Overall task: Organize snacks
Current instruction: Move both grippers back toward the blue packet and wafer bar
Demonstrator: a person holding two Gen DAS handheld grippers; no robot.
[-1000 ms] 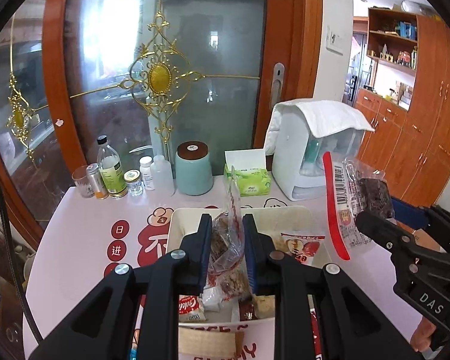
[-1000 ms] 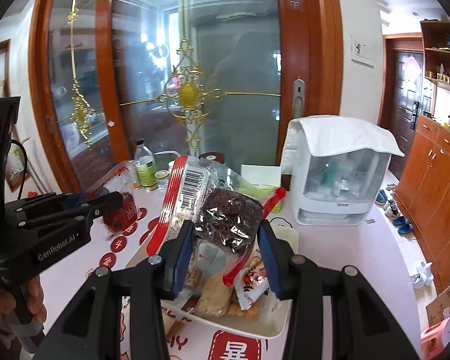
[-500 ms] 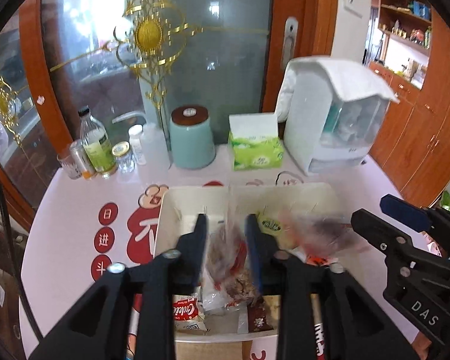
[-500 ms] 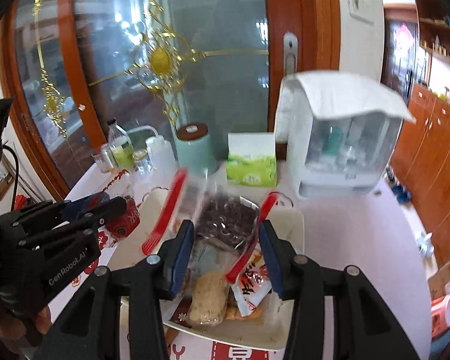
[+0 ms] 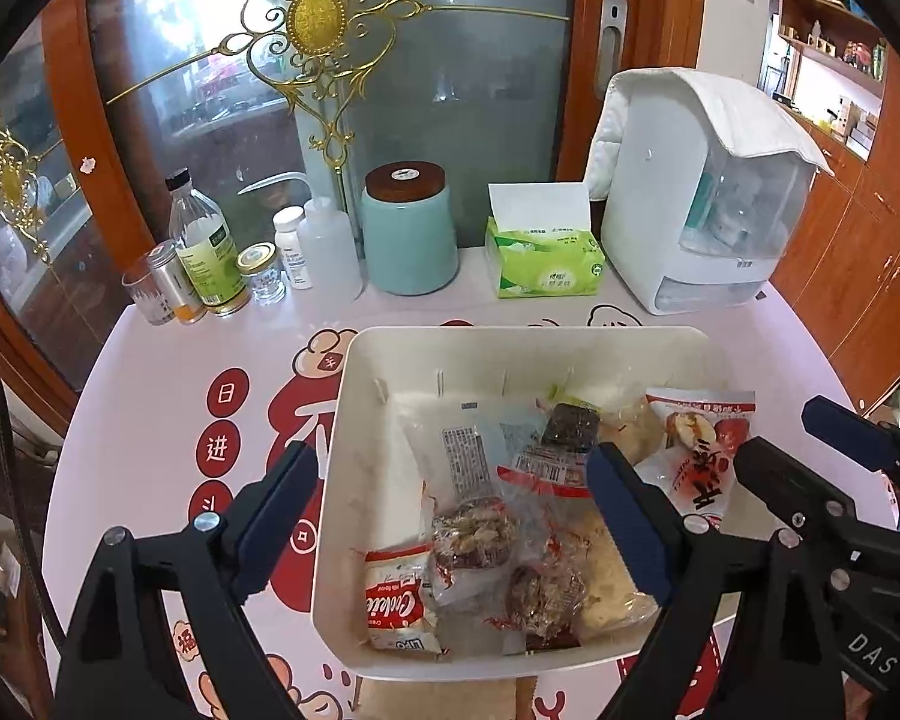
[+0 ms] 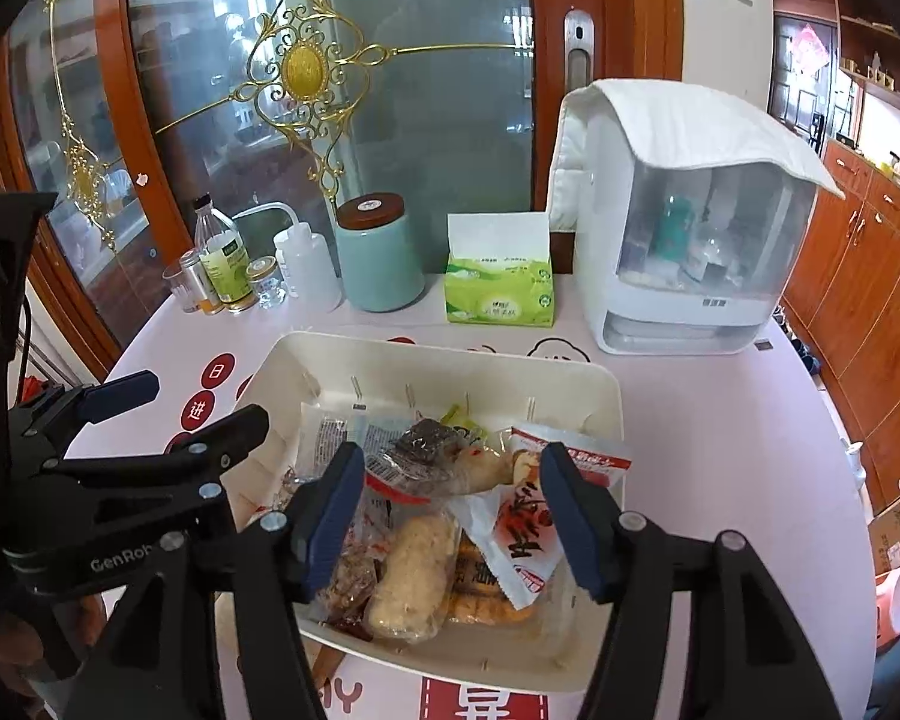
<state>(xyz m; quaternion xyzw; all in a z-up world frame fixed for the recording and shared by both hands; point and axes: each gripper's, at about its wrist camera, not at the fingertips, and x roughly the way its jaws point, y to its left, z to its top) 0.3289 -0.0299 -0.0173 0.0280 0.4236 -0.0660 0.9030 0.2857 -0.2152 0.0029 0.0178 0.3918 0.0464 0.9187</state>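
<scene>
Table (image 5: pixel 150 396) is used as the work surface; jars and tissue box (image 5: pixel 543 267) are parked along its back edge, well apart from the action. Cream bin (image 5: pixel 354 420) is centred on it as the collection point. Snacks (image 5: pixel 510 516) are piled inside the bin, loosely and overlapping: clear wrappers, one red-and-white pack (image 5: pixel 699 456) draped over the right rim. Left gripper (image 5: pixel 453 525) is spread wide, nothing held, straddling the bin's left wall. Right gripper (image 6: pixel 453 519) is likewise released, empty, above the pile. Sorting is judged mostly done.
</scene>
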